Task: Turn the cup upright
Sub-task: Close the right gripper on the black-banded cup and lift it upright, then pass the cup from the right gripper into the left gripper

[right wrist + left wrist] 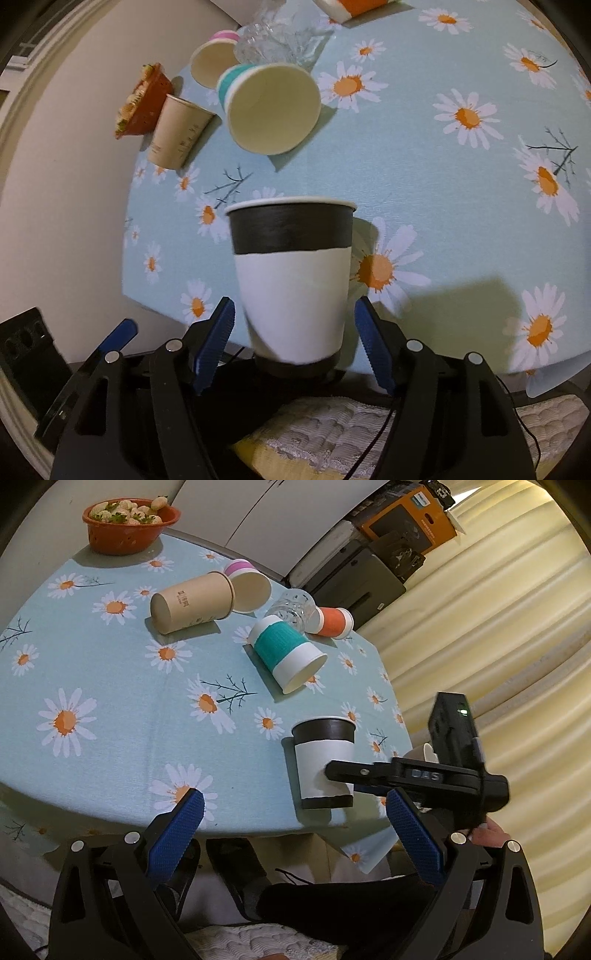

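My right hand-held gripper (294, 321) is spread around the black-and-white cup (291, 280), pads just beside its sides, not clearly touching. The cup stands upright, mouth up, near the worktop (110, 686) edge at 5 o'clock in the left view. My left hand-held gripper (295, 812) is spread, holding nothing. The teal cup (286, 653) lies on its side

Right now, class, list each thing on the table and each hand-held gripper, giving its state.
Black-and-white cup: upright, between right fingers.
Teal cup: on its side.
Brown cup: on its side.
Orange cup: on its side.
Left hand-held gripper: open.
Right hand-held gripper: open.
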`<action>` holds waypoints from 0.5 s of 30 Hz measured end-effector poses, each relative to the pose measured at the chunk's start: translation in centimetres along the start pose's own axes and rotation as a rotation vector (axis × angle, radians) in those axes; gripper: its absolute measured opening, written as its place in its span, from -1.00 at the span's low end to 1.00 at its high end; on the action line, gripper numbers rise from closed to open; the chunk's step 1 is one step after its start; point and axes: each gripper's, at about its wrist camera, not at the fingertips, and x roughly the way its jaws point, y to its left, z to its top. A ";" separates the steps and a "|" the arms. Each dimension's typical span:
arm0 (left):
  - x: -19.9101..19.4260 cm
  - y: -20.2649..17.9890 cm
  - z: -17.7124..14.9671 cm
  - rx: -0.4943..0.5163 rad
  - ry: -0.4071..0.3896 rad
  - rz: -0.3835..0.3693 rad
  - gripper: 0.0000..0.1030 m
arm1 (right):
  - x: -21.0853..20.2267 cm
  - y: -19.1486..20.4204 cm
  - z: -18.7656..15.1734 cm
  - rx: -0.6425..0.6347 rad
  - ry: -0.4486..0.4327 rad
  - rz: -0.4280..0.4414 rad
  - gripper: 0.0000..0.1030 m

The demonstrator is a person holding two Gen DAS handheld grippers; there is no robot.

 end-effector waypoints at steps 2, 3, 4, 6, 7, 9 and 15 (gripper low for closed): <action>0.2 -0.3 0.2 0.006 0.003 0.010 0.87 | -1.0 -0.3 -0.3 0.001 -0.014 0.018 0.31; 0.4 -0.5 0.3 0.008 0.008 0.016 0.87 | -1.6 -0.4 -0.5 -0.001 -0.021 0.026 0.31; 0.6 -0.8 0.4 0.010 0.016 0.023 0.87 | -2.4 -0.6 -0.9 -0.004 -0.034 0.033 0.31; 1.3 -1.2 0.7 0.008 0.029 0.033 0.87 | -3.4 -1.0 -1.4 -0.008 -0.054 0.040 0.31; 1.7 -1.5 0.8 0.006 0.039 0.037 0.87 | -4.2 -1.3 -1.8 -0.008 -0.069 0.048 0.31; 2.6 -2.1 1.1 0.007 0.059 0.042 0.87 | -5.2 -1.9 -2.4 -0.008 -0.092 0.064 0.31; 6.2 -4.2 2.0 0.042 0.131 0.104 0.85 | -7.4 -3.8 -4.7 -0.008 -0.185 0.084 0.31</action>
